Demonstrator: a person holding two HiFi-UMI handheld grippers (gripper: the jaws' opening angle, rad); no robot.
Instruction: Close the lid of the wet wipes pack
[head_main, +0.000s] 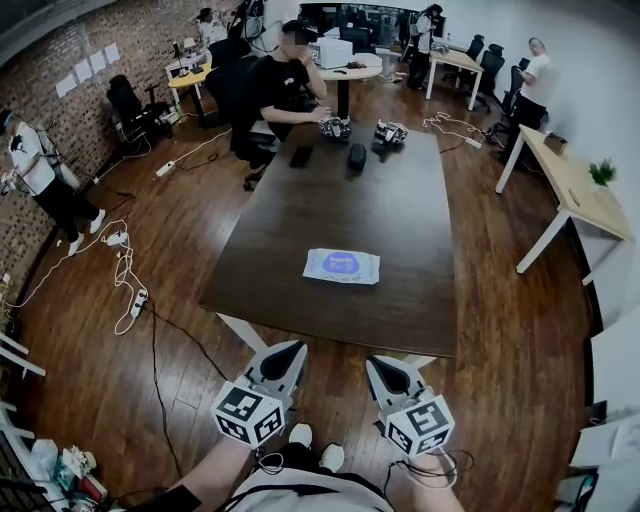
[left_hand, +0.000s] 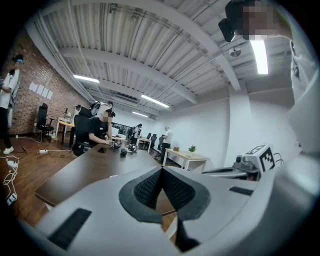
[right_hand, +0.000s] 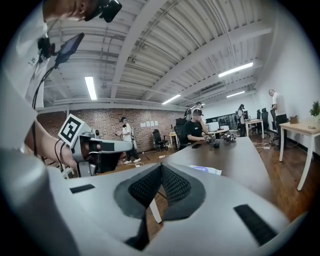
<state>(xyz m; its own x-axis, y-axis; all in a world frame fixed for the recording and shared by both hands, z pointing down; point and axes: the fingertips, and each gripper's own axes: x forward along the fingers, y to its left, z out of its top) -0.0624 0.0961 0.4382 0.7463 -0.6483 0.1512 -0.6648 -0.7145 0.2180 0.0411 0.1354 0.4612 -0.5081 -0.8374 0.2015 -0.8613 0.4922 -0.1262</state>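
The wet wipes pack (head_main: 342, 266) is a flat pale blue packet with a purple oval label, lying on the dark table (head_main: 300, 230) toward its near end. It also shows as a pale strip in the right gripper view, wipes pack (right_hand: 205, 170). Both grippers hover short of the table's near edge, above the floor. My left gripper (head_main: 295, 350) is shut and empty, its pads meeting in the left gripper view (left_hand: 161, 172). My right gripper (head_main: 378, 364) is likewise shut with nothing between its pads (right_hand: 161, 168). The pack's lid state cannot be made out.
At the table's far end sits a person (head_main: 280, 85) beside two other grippers (head_main: 335, 127), a phone (head_main: 300, 156) and a dark object (head_main: 357, 156). Cables (head_main: 125, 280) trail over the wooden floor at left. A light desk (head_main: 575, 190) stands at right.
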